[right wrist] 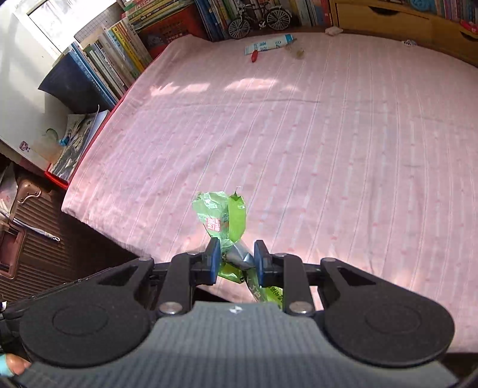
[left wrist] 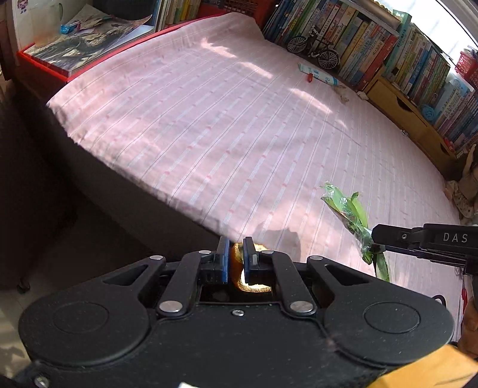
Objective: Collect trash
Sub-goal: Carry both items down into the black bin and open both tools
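Grippers both loaded, more trash left on the bed.
Left gripper [left wrist: 236, 259] pinches orange peel [left wrist: 236, 262] at the bed's near edge; right gripper [right wrist: 237, 259] clamps a green wrapper [right wrist: 222, 218] just above the sheet. Toward 12 o'clock a white-blue packet [right wrist: 269, 44], red cap [right wrist: 254, 56] and scraps [right wrist: 297, 52] await by the books; open pink bed [right wrist: 328, 149] between, no bin in view.

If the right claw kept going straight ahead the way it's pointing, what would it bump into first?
Most likely the pink bed sheet. The right claw, shut on a green wrapper, points slightly downward over bare sheet. The blue-and-white packet and model bicycle lie far beyond; depth is uncertain.
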`<action>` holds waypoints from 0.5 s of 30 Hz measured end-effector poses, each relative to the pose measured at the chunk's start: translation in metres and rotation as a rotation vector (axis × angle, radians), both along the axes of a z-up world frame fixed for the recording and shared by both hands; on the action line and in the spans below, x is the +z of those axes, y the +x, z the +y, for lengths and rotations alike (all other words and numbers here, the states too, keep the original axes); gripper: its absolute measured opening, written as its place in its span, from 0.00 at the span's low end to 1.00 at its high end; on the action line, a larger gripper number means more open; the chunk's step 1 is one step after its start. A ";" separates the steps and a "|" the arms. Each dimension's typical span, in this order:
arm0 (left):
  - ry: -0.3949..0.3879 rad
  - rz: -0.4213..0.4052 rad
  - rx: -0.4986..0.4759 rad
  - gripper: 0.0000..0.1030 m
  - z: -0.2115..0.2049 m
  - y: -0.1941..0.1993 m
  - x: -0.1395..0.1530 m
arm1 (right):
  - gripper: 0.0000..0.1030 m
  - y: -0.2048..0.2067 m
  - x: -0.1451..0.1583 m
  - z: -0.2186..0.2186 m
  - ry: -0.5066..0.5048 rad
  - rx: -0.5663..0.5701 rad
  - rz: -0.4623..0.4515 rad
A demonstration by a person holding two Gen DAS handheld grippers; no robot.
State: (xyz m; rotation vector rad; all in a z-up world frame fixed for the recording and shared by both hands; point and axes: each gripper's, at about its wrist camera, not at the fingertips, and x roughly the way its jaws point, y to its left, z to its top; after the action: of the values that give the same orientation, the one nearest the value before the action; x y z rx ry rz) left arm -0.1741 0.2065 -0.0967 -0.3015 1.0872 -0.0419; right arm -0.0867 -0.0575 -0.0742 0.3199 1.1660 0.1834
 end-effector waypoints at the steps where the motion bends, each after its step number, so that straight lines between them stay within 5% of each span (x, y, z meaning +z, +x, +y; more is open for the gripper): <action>1: 0.002 0.009 0.001 0.08 0.005 -0.008 -0.003 | 0.28 -0.007 -0.004 0.005 0.006 -0.001 0.016; 15: -0.010 0.134 0.009 0.08 0.014 -0.045 -0.055 | 0.28 -0.051 -0.067 0.031 0.093 -0.062 0.245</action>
State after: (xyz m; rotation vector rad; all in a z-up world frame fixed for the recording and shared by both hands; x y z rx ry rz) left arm -0.2187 0.2205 -0.1521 -0.3216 1.2188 -0.0197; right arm -0.1373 -0.0264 -0.1407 0.4697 1.3902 0.1464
